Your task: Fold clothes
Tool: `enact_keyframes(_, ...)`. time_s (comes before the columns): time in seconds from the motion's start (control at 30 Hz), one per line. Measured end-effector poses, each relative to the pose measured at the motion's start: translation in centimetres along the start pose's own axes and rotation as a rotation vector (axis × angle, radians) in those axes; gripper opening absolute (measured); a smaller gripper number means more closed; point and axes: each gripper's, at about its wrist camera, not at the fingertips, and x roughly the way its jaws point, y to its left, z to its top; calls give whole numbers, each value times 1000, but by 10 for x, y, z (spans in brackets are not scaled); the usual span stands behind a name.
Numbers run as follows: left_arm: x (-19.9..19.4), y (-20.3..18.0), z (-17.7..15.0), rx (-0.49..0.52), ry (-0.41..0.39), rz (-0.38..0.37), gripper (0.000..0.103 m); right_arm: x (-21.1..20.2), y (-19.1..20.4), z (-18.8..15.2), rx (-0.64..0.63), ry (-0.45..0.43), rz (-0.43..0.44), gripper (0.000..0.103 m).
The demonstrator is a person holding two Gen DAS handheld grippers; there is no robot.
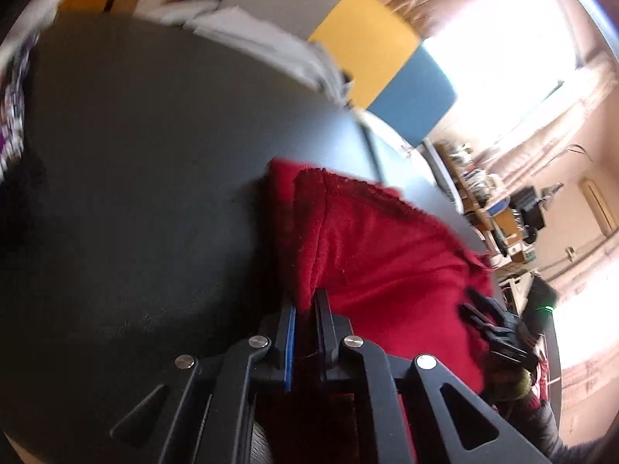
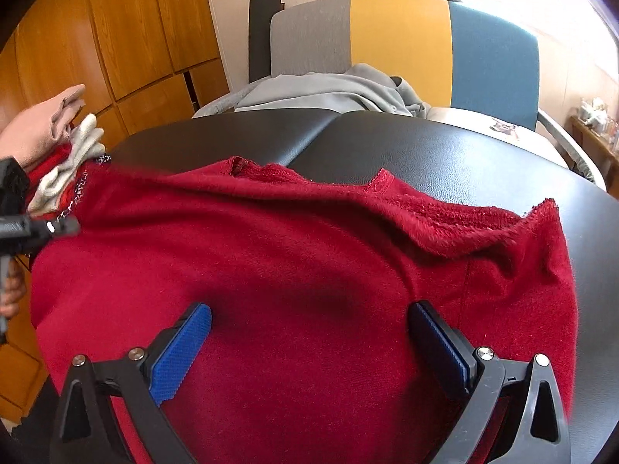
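My left hand-held gripper (image 1: 305, 309) is pinched together on a fold of the red sweater (image 1: 387, 263), the knit bunched between its pads at the garment's left side. My right hand-held gripper (image 2: 309, 328) stands with its blue pads (image 2: 182, 348) spread as wide as they go, hovering just over the middle of the sweater (image 2: 309, 270) with nothing between them; whether the tips brush the cloth I cannot tell.

The sweater lies spread over the black table (image 2: 464, 154), its ribbed hem rumpled toward the far edge and one corner humped up near the right edge. It looks soft, fuzzy and light, with no stiffness: I judge it will sag and drag from any single pinch, and the loose knit could stretch or snag. The best holds seem to be the thicker ribbed hem or a doubled fold, taken at two corners so the panel lifts flat.

A pile of other clothes (image 2: 65, 162) sits at the table's left edge, and a grey garment (image 2: 329, 92) lies on the chair (image 2: 398, 38) beyond the far edge.
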Motion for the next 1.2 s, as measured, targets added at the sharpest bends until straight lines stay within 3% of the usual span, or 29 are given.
enact_keyframes(0.1, -7, -10, 11, 3, -65, -21, 11, -1, 1, -1, 1, -6, -3, 103)
enact_keyframes(0.17, -15, -17, 19, 26, -94, -18, 19, -1, 1, -1, 4, -9, -3, 103)
enact_keyframes(0.23, -21, -21, 28, 35, -105, -26, 21, 0, 1, -1, 5, -11, -2, 103)
enact_keyframes(0.3, -22, -19, 38, 15, -93, -62, 27, -1, 0, -1, 6, -15, 0, 103)
enact_keyframes(0.37, -10, -11, 49, -24, -5, -109, 38, -2, 0, -2, 9, -19, 3, 103)
enact_keyframes(0.47, 13, 2, 59, -72, 66, -113, 39, -3, -1, -3, 12, -22, 7, 103)
enact_keyframes(0.53, 23, 8, 63, -110, 95, -160, 40, -4, -1, -3, 15, -25, 12, 103)
enact_keyframes(0.7, 31, 0, 71, -98, 80, -252, 42, -4, -4, -4, 22, -32, 22, 103)
enact_keyframes(0.73, 33, -5, 74, -79, 81, -255, 42, -5, -4, -4, 23, -33, 24, 103)
enact_keyframes(0.8, 36, -15, 77, -33, 76, -243, 30, -5, -5, -4, 26, -36, 28, 103)
enact_keyframes(0.87, 31, -28, 79, 31, 36, -230, 6, -5, -5, -4, 26, -36, 27, 103)
enact_keyframes(0.97, -5, -52, 78, 144, -101, -291, 7, -4, -5, -3, 23, -34, 23, 103)
enact_keyframes(1.0, -17, -61, 76, 200, -154, -271, 7, -4, -5, -3, 22, -33, 21, 103)
enact_keyframes(1.07, -19, -63, 74, 248, -163, -190, 7, -4, -4, -3, 21, -33, 20, 103)
enact_keyframes(1.13, 8, -51, 77, 246, -88, -35, 7, -4, -4, -2, 20, -32, 18, 103)
enact_keyframes(1.2, 30, -42, 76, 229, -30, 23, 8, -3, -4, -2, 19, -31, 17, 103)
